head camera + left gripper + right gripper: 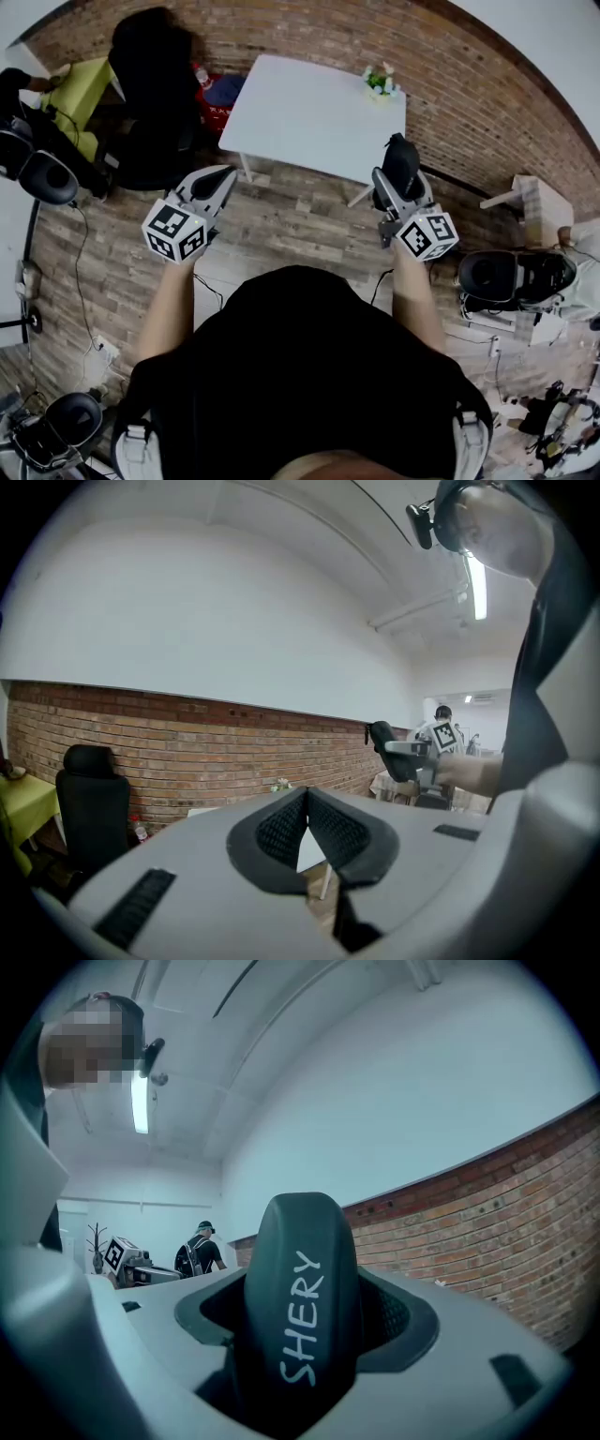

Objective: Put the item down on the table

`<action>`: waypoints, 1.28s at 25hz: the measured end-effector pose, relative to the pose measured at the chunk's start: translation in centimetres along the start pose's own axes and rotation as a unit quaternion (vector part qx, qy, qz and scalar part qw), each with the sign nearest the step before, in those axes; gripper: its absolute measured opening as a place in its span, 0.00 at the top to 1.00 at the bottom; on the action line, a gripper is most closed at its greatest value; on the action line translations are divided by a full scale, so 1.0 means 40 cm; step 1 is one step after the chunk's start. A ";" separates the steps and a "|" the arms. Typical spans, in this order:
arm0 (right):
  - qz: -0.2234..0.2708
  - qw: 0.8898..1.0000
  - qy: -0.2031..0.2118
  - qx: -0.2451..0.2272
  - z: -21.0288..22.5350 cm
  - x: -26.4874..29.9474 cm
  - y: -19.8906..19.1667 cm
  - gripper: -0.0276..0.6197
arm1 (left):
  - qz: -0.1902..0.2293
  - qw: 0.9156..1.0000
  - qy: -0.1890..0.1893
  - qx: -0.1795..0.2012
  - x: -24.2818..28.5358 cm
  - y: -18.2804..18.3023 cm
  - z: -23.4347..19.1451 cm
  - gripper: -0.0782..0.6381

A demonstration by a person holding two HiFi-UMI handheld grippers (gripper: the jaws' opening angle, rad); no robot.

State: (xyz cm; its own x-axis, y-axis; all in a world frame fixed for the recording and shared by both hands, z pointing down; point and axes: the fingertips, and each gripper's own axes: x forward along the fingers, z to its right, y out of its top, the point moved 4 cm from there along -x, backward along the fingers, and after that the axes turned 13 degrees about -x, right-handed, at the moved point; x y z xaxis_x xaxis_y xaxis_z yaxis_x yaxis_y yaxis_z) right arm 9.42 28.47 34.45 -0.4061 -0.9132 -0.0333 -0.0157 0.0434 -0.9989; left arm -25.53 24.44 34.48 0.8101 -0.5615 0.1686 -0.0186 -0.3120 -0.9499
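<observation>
Over on the left, the left gripper (223, 176) had its ribbed black pads pinched tip to tip on nothing. Ahead sat the smooth white table (309, 112). On the right, the right gripper (398, 186) clamped wide around the item (302, 1307), a matte, dark, rounded case lettered SHERY, up in the air short of the table.
</observation>
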 end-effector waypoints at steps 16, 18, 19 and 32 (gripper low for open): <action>0.017 1.000 0.006 0.025 -0.011 0.053 0.021 0.43 | -0.002 1.000 0.009 -0.001 -0.038 0.006 -0.041 0.88; 0.018 0.999 0.008 0.026 -0.001 0.067 0.017 0.43 | -0.003 1.000 0.011 0.000 -0.032 0.006 -0.051 0.88; 0.017 0.999 0.008 0.027 0.005 0.073 0.014 0.43 | -0.004 1.000 0.012 0.000 -0.028 0.006 -0.055 0.88; 0.006 0.999 0.003 0.032 0.091 0.158 -0.008 0.43 | -0.017 1.000 0.014 -0.001 0.056 0.029 -0.106 0.88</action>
State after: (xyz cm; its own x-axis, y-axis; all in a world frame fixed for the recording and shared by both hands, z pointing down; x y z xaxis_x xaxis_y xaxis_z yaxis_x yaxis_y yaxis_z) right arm 10.18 21.20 34.44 -0.4121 -0.9100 -0.0448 0.0476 0.0276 -0.9985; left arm -26.22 19.58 34.87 0.7932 -0.5720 0.2088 0.0082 -0.3329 -0.9429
